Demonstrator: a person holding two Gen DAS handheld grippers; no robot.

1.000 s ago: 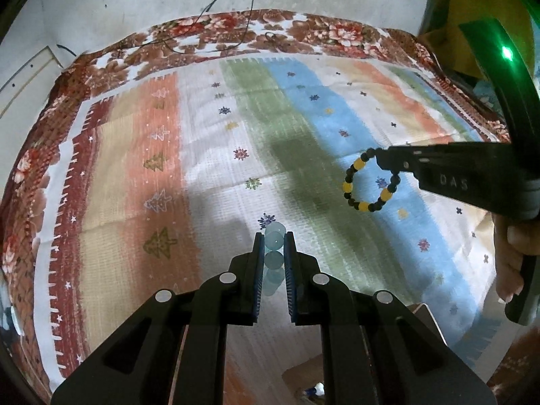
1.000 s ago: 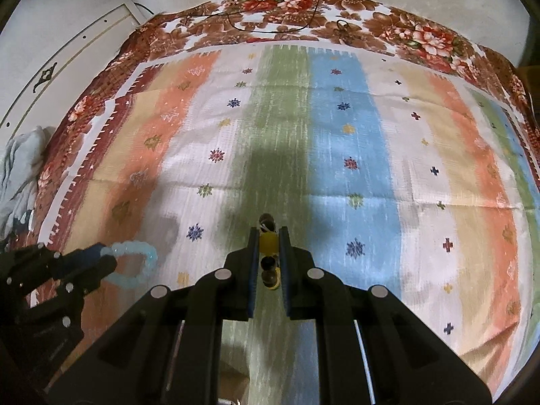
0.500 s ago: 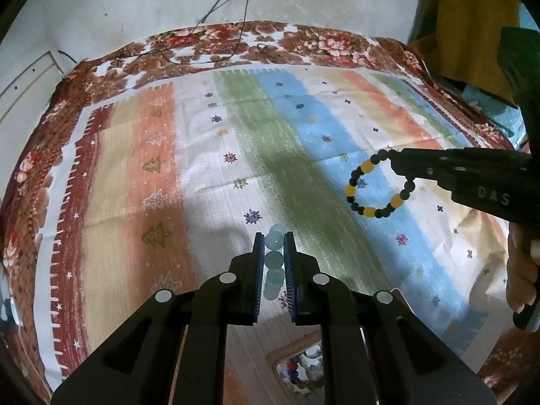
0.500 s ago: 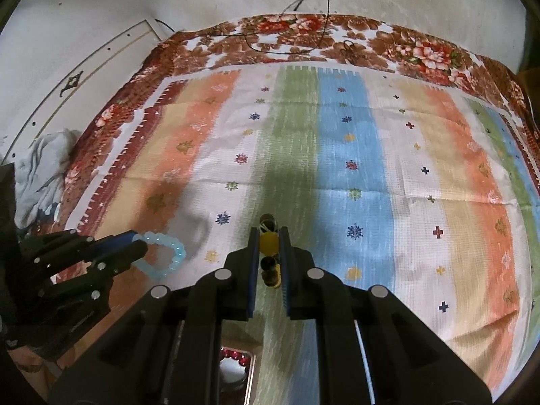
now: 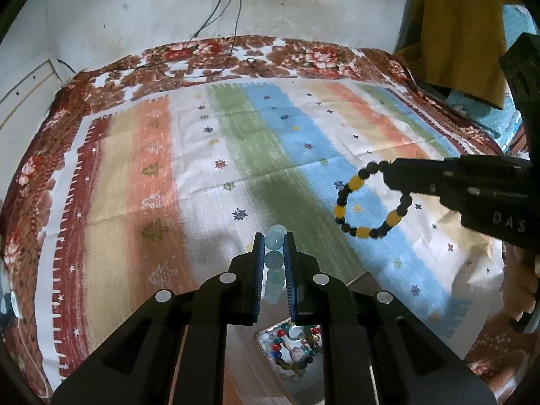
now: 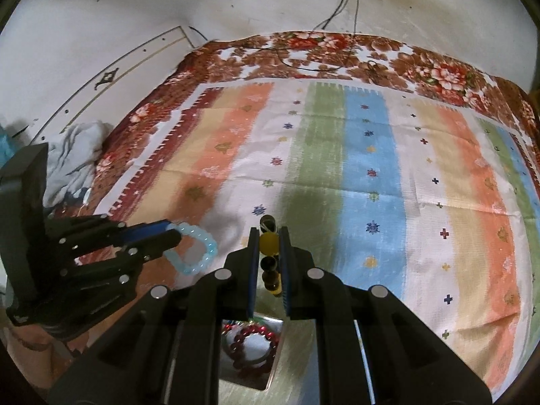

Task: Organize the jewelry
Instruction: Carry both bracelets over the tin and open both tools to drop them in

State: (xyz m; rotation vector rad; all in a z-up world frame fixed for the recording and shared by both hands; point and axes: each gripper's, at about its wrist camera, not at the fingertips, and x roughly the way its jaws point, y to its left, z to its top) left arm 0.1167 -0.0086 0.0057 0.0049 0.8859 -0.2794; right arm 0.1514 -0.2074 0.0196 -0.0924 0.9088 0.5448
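Note:
My left gripper (image 5: 274,236) is shut on a pale blue bead bracelet (image 5: 274,260), held in the air above the striped bedspread. From the right wrist view the same bracelet (image 6: 199,253) hangs as a loop from the left gripper (image 6: 172,233). My right gripper (image 6: 269,233) is shut on a black-and-yellow bead bracelet (image 6: 269,241). In the left wrist view that bracelet (image 5: 357,202) dangles from the right gripper (image 5: 388,172). Below the jaws, a tray (image 5: 266,337) holds multicoloured beads, and a tray compartment (image 6: 273,324) holds a red bead bracelet (image 6: 253,341).
A striped bedspread (image 5: 202,168) with a floral brown border covers the bed. Black cables (image 5: 222,33) run down the white wall onto the bed's far edge. Grey cloth (image 6: 74,155) lies left of the bed. A mustard cloth (image 5: 462,33) hangs at the right. A hand (image 5: 519,276) holds the right gripper.
Both grippers have risen and drawn back from the bedspread with their bracelets still held. The trays with beads have come into view under the jaws.

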